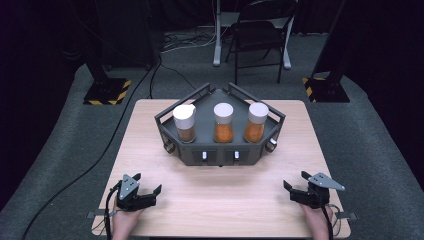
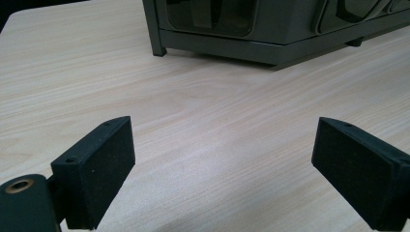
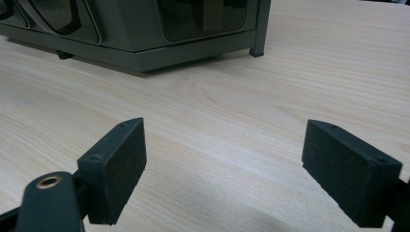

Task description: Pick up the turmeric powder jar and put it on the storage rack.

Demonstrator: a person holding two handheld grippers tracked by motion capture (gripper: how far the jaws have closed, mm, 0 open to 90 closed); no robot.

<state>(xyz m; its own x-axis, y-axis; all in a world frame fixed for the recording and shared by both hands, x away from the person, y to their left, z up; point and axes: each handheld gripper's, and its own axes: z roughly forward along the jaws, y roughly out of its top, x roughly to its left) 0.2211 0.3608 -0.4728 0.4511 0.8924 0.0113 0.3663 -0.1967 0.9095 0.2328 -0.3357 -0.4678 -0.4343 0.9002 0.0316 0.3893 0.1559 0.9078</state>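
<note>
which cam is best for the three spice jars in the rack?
The high view: all three jars stand upright in the dark rack, white caps and orange-brown contents visible. The left gripper view and the right gripper view catch the rack's lower wall across the table, with dark windows where jar shapes are too dim to tell.

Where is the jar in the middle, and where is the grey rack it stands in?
middle jar [image 1: 223, 131], high view, on its orange filling.
grey rack [image 1: 220, 156], high view, on its front wall.
</note>
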